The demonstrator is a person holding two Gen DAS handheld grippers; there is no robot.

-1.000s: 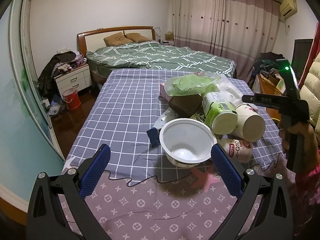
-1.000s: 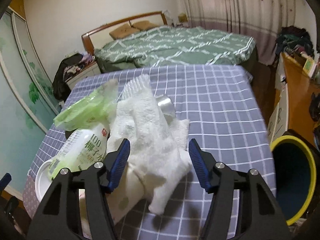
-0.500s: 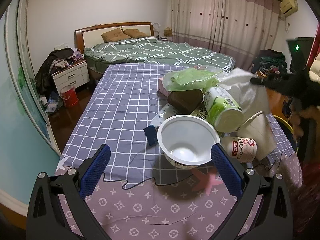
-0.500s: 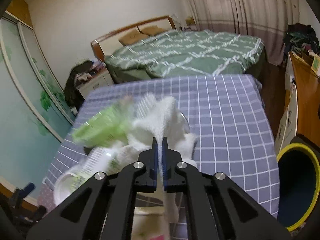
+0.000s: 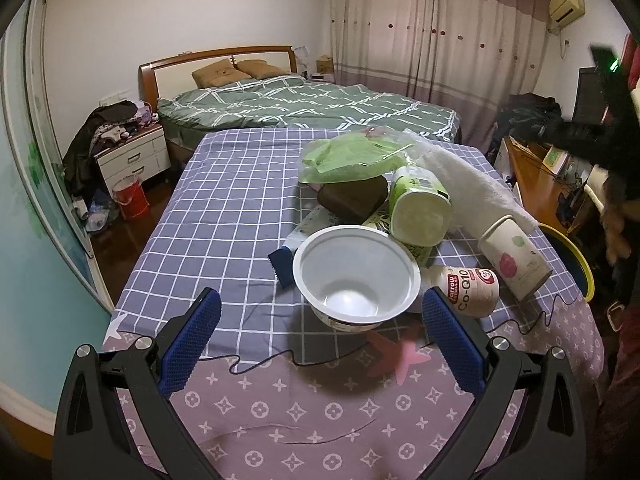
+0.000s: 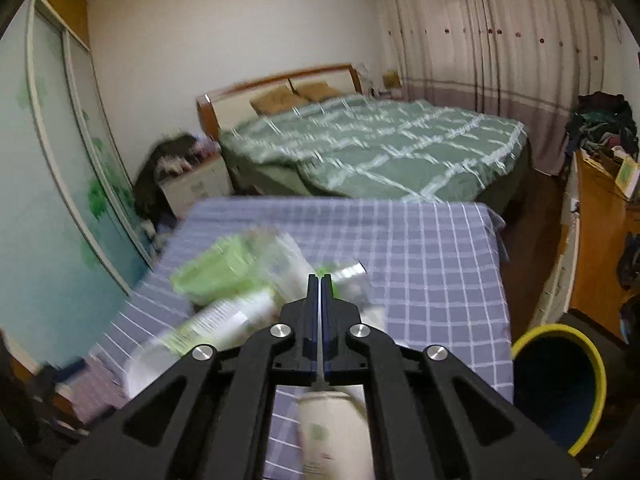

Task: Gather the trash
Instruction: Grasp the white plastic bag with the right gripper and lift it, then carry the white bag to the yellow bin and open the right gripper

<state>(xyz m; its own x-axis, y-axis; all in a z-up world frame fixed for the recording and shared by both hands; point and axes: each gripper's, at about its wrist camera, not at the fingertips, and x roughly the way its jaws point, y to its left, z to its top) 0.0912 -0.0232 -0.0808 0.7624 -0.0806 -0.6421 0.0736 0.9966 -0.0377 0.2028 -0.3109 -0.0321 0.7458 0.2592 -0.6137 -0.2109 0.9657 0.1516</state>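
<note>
A pile of trash lies on the checked table (image 5: 224,208): a white plastic bowl (image 5: 356,272), a green-white carton (image 5: 420,212), a green bag (image 5: 352,156), a brown lump (image 5: 354,198), a Co-Q10 bottle (image 5: 472,290), a paper cup (image 5: 514,258) and a white towel (image 5: 472,184). My left gripper (image 5: 320,336) is open, just short of the bowl. My right gripper (image 6: 319,280) is shut and raised above the pile; the towel hangs from near it in the left wrist view, but the right wrist view shows nothing between the pads. The paper cup (image 6: 332,428) shows below it.
A blue bin with a yellow rim (image 6: 560,384) stands on the floor right of the table; it also shows in the left wrist view (image 5: 576,264). A black cable (image 5: 280,360) runs across the near tablecloth. A green bed (image 5: 304,104) is behind, a wooden desk (image 6: 600,232) at right.
My right gripper closed on the white towel and rose and pulled back from the pile, tipping the paper cup upright. The left gripper stayed open by the bowl.
</note>
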